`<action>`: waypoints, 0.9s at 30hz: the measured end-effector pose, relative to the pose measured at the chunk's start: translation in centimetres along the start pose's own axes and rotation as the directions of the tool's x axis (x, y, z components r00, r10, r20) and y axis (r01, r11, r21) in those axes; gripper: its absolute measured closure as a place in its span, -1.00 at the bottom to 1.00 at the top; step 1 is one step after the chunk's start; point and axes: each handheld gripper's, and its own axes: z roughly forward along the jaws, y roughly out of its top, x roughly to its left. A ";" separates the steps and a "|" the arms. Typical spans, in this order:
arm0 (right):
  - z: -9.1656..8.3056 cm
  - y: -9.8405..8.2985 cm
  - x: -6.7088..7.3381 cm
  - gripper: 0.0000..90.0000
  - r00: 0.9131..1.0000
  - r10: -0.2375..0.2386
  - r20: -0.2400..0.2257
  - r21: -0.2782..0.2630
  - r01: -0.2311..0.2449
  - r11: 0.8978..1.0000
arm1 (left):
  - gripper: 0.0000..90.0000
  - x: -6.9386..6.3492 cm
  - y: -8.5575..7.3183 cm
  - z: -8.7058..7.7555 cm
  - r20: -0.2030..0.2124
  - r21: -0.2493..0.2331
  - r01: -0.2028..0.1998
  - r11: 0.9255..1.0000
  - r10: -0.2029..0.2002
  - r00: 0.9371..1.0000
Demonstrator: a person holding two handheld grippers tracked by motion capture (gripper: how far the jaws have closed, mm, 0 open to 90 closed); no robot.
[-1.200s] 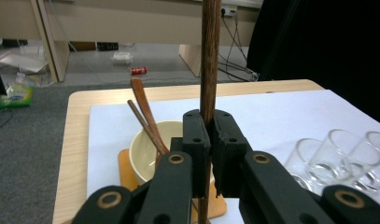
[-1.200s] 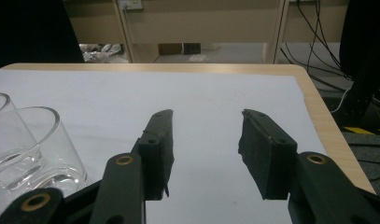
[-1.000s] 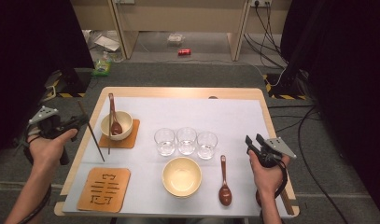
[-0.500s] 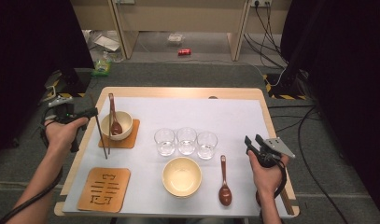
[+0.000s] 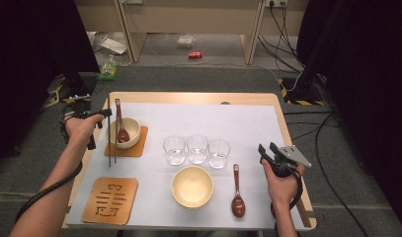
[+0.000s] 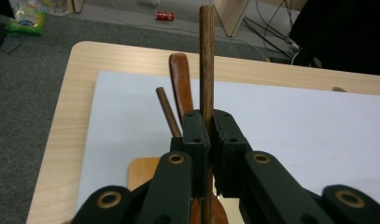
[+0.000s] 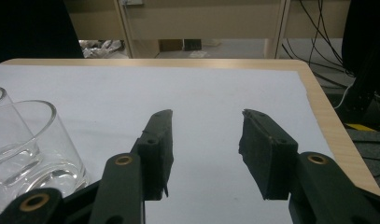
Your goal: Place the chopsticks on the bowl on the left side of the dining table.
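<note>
You are pinching a pair of chopsticks (image 5: 111, 129) in your left tongs (image 5: 96, 114), whose jaws are pressed together on one stick (image 6: 207, 70) near its upper end; the second stick (image 6: 167, 111) is sitting just beside the jaws, and I cannot tell whether it is truly clamped. You are holding them at the nine o'clock side of the counter (image 5: 198, 98), just beside the bowl (image 5: 124, 132) with a spoon (image 5: 120, 123) in it on a wooden mat (image 5: 134, 149).

The sticks are looking thin, stiff, light and smooth, so they are likely to be pivoting or slipping in a single-point grip. You would be steadier taking hold closer to the middle, with both sticks squarely between the pads.

Their long axis is running from twelve to six o'clock in the high view, lower tips toward you and seeming to hang near the counter's paper; whether they touch it I cannot tell.

Your right tongs (image 5: 268, 152) are standing spread with nothing between them, near four o'clock, close to the three glasses (image 5: 197, 149).
</note>
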 end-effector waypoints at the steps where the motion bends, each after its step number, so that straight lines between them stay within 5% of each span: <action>1: 0.0 0.0 0.0 0.20 1.000 0.000 0.000 0.002 0.000 1.000 | 0.87 0.0 0.0 0.2 -0.013 0.005 0.000 1.000 0.000 1.000; 12: 0.1 -0.1 0.1 0.20 1.000 -0.004 -0.002 0.004 0.004 1.000 | 0.86 0.4 -0.6 2.1 -0.089 0.032 0.070 0.997 -0.067 0.994; 27: 0.1 -0.1 0.1 0.19 1.000 -0.010 -0.006 0.006 0.010 1.000 | 0.85 0.8 -1.1 3.3 -0.119 0.050 0.142 0.989 -0.135 0.984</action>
